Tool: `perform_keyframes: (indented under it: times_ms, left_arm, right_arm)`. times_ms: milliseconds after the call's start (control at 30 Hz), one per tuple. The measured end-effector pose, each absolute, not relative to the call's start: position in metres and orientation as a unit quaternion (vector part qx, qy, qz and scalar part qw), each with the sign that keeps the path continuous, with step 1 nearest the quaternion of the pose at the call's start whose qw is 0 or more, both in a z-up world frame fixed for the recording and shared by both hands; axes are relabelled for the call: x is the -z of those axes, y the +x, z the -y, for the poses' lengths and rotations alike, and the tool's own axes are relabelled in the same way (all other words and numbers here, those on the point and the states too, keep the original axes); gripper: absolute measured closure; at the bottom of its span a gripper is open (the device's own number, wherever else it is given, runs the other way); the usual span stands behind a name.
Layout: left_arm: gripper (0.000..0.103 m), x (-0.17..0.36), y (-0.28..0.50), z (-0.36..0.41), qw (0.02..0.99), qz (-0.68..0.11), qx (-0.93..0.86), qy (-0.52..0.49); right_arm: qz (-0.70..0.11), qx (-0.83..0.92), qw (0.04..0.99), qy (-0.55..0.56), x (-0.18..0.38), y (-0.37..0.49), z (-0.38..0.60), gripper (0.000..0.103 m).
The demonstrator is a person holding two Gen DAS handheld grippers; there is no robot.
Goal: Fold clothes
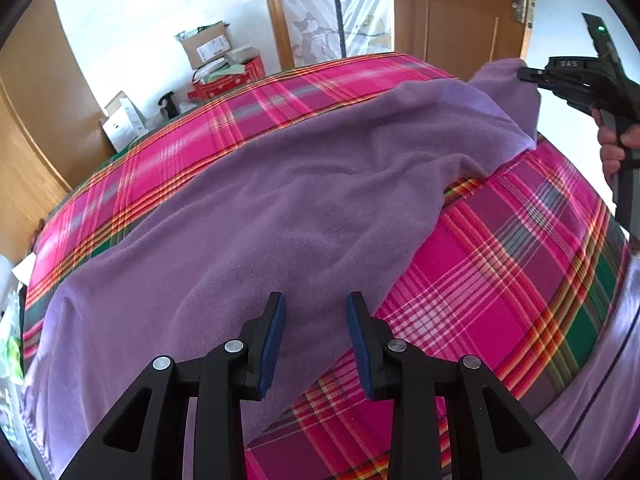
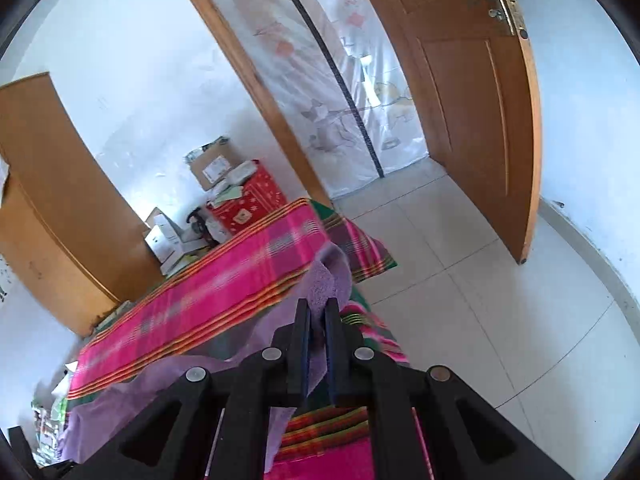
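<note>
Landmark: the bed (image 1: 500, 264), covered by a pink plaid sheet; all places are given from it.

1. Boxes (image 1: 208, 46). A stack of cardboard and red boxes is seen beyond the far left side of the bed, against the white wall.

2. Purple garment (image 1: 280, 208). It is spread across the bed from the near left edge to the far right corner, where one end is lifted off the sheet. The cloth is judged to be fleece: soft, light, limp, not slippery and not fragile; sagging is to be expected wherever it is unsupported. Hold is best taken at a corner or hem, pinched through the full thickness, with a matching point at the other end so the fold line can be kept straight.

3. Left gripper (image 1: 316, 336). It is held above the near part of the bed, over the garment's lower right edge. Its blue-padded tongs stand wide apart and nothing is between them.

4. Right gripper (image 2: 319, 334). It is raised over the far right corner of the bed. Its tongs are closed narrowly on the lifted end of the garment, a tuft of which is seen poking out past the pads.

5. Door (image 2: 472, 92). A wooden door is seen open beyond the right side of the bed, above a tiled floor.
</note>
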State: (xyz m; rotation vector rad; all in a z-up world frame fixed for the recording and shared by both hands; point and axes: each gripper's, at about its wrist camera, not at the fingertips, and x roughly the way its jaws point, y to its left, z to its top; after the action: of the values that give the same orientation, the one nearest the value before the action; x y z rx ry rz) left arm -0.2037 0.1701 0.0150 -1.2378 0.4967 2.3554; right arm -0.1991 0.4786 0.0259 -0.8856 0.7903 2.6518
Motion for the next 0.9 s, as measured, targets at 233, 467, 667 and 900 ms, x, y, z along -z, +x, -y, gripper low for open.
perform_keyframes:
  times_ms: [233, 467, 667, 900]
  left_arm:
    - [0.067, -0.023, -0.2, -0.178, 0.267, -0.164, -0.849, -0.425]
    - [0.061, -0.016, -0.195, -0.2, 0.277, -0.213, -0.837, -0.421]
    - [0.061, -0.01, -0.197, -0.21, 0.269, -0.238, -0.833, -0.421]
    - [0.093, -0.011, -0.196, -0.21, 0.278, -0.234, -0.83, -0.423]
  right_arm:
    - [-0.268, -0.901, 0.146, -0.309, -0.015, -0.203, -0.495, 0.096]
    - [-0.274, -0.896, 0.172, -0.304, -0.016, -0.211, -0.506, 0.096]
    - [-0.253, -0.895, 0.189, -0.315, -0.014, -0.218, -0.504, 0.096]
    - [-0.231, -0.895, 0.202, -0.324, -0.009, -0.221, -0.503, 0.096]
